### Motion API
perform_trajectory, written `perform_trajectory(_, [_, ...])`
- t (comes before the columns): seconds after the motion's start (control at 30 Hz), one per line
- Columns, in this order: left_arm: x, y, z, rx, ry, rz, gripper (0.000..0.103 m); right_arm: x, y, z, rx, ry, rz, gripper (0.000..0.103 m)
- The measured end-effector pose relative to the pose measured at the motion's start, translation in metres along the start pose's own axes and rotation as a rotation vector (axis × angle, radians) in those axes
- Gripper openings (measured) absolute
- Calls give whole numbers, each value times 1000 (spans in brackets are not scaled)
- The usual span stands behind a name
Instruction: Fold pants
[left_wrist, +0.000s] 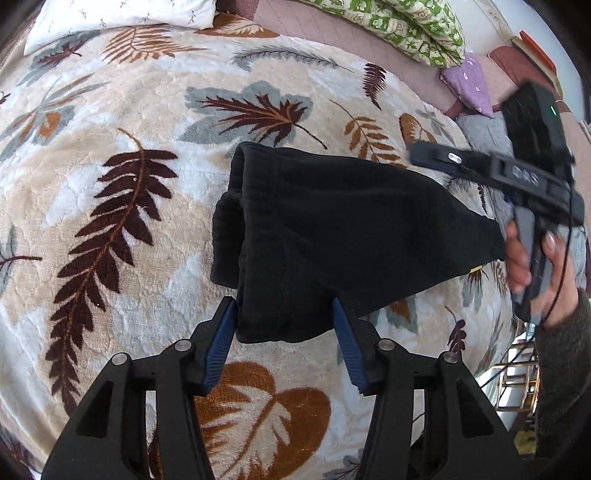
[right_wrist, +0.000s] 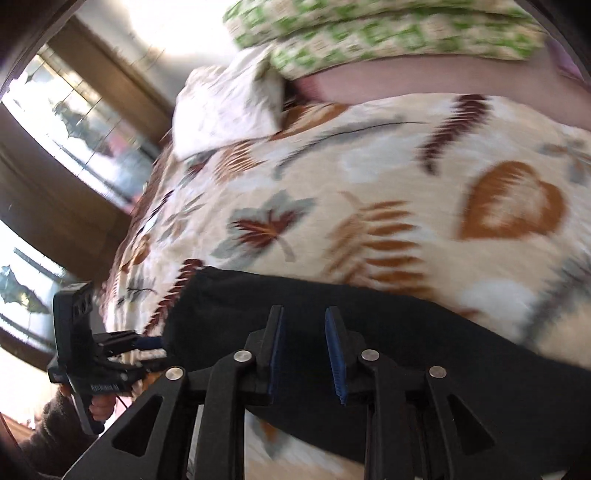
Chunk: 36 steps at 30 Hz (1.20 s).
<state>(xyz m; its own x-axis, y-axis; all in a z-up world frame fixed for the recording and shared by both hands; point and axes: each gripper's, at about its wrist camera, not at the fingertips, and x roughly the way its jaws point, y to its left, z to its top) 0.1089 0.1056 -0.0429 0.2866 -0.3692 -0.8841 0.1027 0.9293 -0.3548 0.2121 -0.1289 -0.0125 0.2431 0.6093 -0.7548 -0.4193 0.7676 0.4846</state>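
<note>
**Soft black pants, folded small, lying between your open jaws**

The black pants (left_wrist: 332, 229) lie in a thick, layered bundle on the leaf-print fleece blanket (left_wrist: 110, 147), straight ahead of your left gripper (left_wrist: 284, 343). Its blue ribbed pads are spread and touch no cloth, though the bundle's near corner sits between them. Your right gripper (right_wrist: 304, 350) hangs over the pants' far side, jaws parted a little and empty.

Expect a light, limp, matte knit: it will sag and slide off its own layers if pinched at one ply. Take hold at the stacked near edge, biting through all the layers, or at the rounded fold just beyond your left fingertips. The plush blanket gives underfoot, so press down slightly.
</note>
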Motion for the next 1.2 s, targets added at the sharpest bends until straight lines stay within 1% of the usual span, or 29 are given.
perform_trajectory(0.07, [1,2,-2,1,2,-23,52,31,21,14,-49,47,11,33])
perform_trajectory(0.13, [2,3,-4,11,3,-40,52,60,43,22,-119,114,29,35])
perform_trajectory(0.2, [3,3,-6,23,7,-55,52,85,64,28,-205,155,3,35])
perform_trajectory(0.27, [4,2,-9,42,8,-58,52,101,78,31,-265,190,6,37])
perform_trajectory(0.3, [4,1,-11,53,6,-57,52,108,81,30,-292,219,12,42])
perform_trajectory(0.33, [5,1,-11,60,5,-59,52,115,85,31,-318,244,9,44])
perform_trajectory(0.37, [6,2,-12,62,5,-62,52,123,91,30,-362,269,-4,48])
perform_trajectory(0.4, [7,3,-12,58,7,-66,52,131,98,28,-422,292,-36,49])
perform_trajectory(0.47, [9,6,-12,37,-1,-79,52,139,102,25,-477,327,-61,50])
perform_trajectory(0.53, [9,9,-11,26,-18,-80,52,143,105,24,-510,333,-65,47])
perform_trajectory(0.6, [11,8,-11,27,-17,-66,49,142,109,21,-547,329,-64,24])
perform_trajectory(0.63, [13,7,-10,31,-15,-46,43,142,111,19,-571,322,-83,21])
perform_trajectory(0.7, [14,5,-9,38,-11,-33,38,143,113,17,-598,315,-114,7])
perform_trajectory(0.73, [13,6,-9,29,-11,-46,31,142,112,18,-602,306,-124,5])
perform_trajectory(0.8, [8,11,-5,-4,-15,-90,29,136,114,24,-600,258,-137,3])
perform_trajectory(0.83, [6,13,-4,-12,-20,-98,30,132,116,28,-595,232,-140,3])
perform_trajectory(0.87, [7,14,-2,-9,-17,-83,30,126,116,32,-582,206,-133,3])
perform_trajectory(0.9, [11,15,-2,-9,-1,-57,30,121,115,36,-559,186,-116,3])
perform_trajectory(0.93, [16,15,-2,-4,21,-43,29,120,113,38,-546,172,-116,3])
perform_trajectory(0.97, [20,14,-4,13,32,-20,29,121,111,40,-532,172,-117,3])
perform_trajectory(1.07, [19,5,-6,60,26,28,29,136,105,34,-518,200,-136,3])
perform_trajectory(1.13, [18,4,-6,60,26,31,29,148,104,26,-523,215,-168,3])
perform_trajectory(1.17, [15,5,-7,56,18,28,29,151,105,24,-522,208,-179,4])
perform_trajectory(1.2, [11,5,-8,46,12,23,29,149,106,25,-509,192,-190,9])
